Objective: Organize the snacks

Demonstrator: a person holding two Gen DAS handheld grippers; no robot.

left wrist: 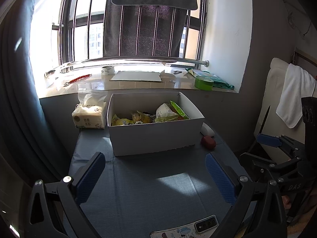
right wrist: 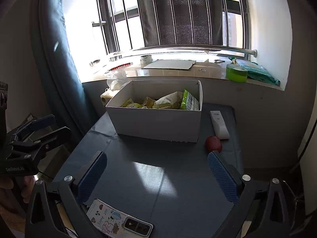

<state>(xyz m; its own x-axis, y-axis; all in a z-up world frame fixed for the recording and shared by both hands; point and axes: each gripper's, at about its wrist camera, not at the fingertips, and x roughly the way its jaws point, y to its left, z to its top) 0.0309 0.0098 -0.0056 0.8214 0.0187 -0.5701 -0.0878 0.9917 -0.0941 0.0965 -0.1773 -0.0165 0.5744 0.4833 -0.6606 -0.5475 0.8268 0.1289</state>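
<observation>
A white cardboard box (left wrist: 156,136) is placed at the far side of the tabletop (left wrist: 138,188), close under the window sill (left wrist: 138,83); its long axis is laid left to right, parallel to the sill, and its open top is turned upward. The snacks (left wrist: 170,112) are held inside the box, piled loosely; a yellow packet (left wrist: 120,121) is seen at the left end, a white packet (right wrist: 168,101) in the middle, and a green packet (right wrist: 189,101) is leaned upright against the right wall, its long axis tilted toward the far corner.

The left gripper (left wrist: 155,175) is held above the near part of the tabletop, its fingers (left wrist: 93,176) spread wide, nothing between them; the right gripper (right wrist: 158,175) is held likewise, its fingers (right wrist: 222,176) spread and empty.

A tissue pack (left wrist: 89,117) is set just beside the left wall of the box; a white remote (right wrist: 219,125) and a red round object (right wrist: 213,143) are laid to the right of the box; a phone (right wrist: 118,221) is laid at the near edge.
</observation>
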